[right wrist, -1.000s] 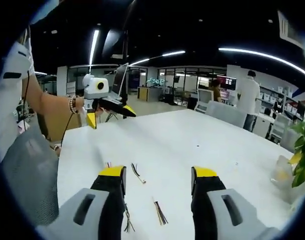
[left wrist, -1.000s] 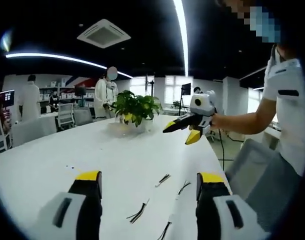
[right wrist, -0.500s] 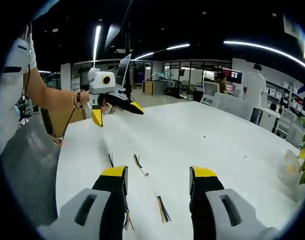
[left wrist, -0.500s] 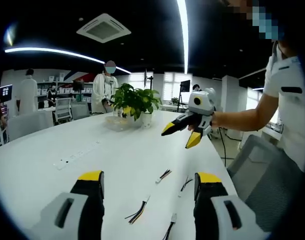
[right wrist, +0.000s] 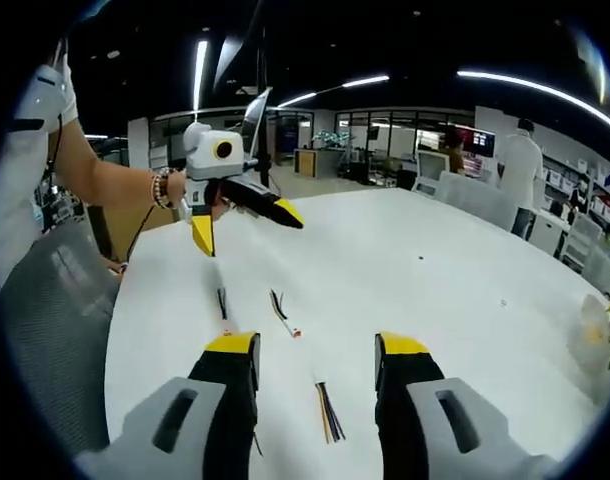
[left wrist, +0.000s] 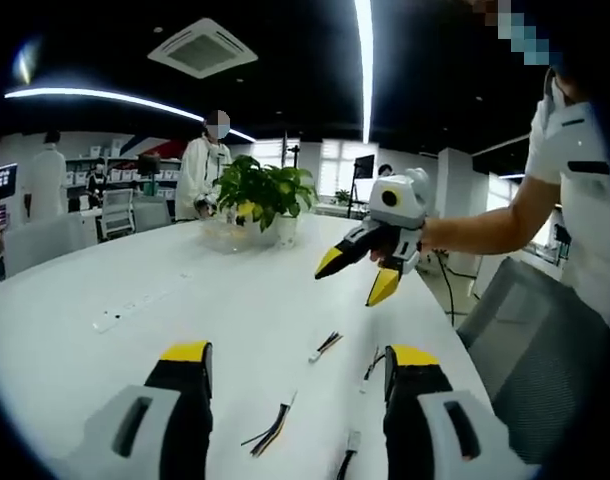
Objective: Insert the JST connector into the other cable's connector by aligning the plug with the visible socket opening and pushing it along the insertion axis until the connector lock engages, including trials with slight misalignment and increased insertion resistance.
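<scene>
Several short JST cables lie loose on the white table (left wrist: pixel 165 300). One with a white plug (left wrist: pixel 325 347) and a dark one (left wrist: pixel 371 366) lie ahead of my left gripper (left wrist: pixel 297 352), which is open and holds nothing. A coloured wire bundle (left wrist: pixel 269 430) lies between its jaws. My right gripper (left wrist: pixel 355 275) hovers open above the table, held by a hand. In the right gripper view, my right gripper (right wrist: pixel 316 345) is open over a coloured bundle (right wrist: pixel 326 410). A white-tipped cable (right wrist: pixel 283 314) and a dark cable (right wrist: pixel 222 302) lie farther on, under the open left gripper (right wrist: pixel 247 226).
A potted plant (left wrist: pixel 263 195) and a glass dish (left wrist: pixel 223 236) stand at the table's far end, with a flush power strip (left wrist: pixel 115 318) to the left. A grey mesh chair (left wrist: pixel 540 345) (right wrist: pixel 45 330) sits at the table edge beside the person. People stand in the background.
Both cameras have shifted forward and tilted down toward the table, so the cables sit higher in each view. Each gripper appears larger and nearer to the other. Both stay open.
</scene>
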{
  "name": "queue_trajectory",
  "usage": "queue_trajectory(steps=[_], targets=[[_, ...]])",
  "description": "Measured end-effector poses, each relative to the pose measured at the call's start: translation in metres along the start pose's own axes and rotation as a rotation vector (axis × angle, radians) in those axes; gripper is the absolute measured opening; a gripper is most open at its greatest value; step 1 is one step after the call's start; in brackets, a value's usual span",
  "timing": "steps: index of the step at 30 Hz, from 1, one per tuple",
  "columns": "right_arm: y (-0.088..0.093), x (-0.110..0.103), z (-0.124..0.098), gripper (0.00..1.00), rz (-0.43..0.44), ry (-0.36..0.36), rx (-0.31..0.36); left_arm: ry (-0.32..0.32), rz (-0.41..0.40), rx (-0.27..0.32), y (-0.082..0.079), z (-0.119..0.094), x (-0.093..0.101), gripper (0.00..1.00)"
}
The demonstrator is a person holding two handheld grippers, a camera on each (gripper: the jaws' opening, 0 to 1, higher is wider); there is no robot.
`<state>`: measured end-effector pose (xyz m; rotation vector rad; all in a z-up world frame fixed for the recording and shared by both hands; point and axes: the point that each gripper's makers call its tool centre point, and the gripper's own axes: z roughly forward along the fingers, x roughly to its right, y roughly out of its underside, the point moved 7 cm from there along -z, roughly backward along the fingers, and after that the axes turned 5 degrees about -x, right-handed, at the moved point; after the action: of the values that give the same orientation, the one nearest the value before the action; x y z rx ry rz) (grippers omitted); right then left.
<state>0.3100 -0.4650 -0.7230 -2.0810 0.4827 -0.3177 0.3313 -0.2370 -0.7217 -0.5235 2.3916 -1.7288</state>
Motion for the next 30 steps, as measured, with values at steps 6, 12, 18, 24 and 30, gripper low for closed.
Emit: queue_trajectory(steps=[6,12,18,24,30], targets=[[0.009,0.002,0.01,0.4,-0.011,-0.013,-0.043,0.001,-0.011,-0.019,0.011,0.009,-0.005,0.64],[0.019,0.003,0.02,0.39,-0.015,-0.027,-0.077,0.002,-0.008,-0.045,0.022,0.021,-0.007,0.6],[0.024,0.002,0.027,0.35,-0.023,-0.037,-0.1,0.021,-0.008,-0.062,0.032,0.031,-0.006,0.55],[0.027,0.001,0.035,0.29,-0.031,-0.056,-0.109,0.037,-0.013,-0.094,0.04,0.037,-0.003,0.49],[0.036,-0.001,0.044,0.26,-0.04,-0.076,-0.141,0.041,-0.007,-0.122,0.052,0.042,-0.002,0.4]])
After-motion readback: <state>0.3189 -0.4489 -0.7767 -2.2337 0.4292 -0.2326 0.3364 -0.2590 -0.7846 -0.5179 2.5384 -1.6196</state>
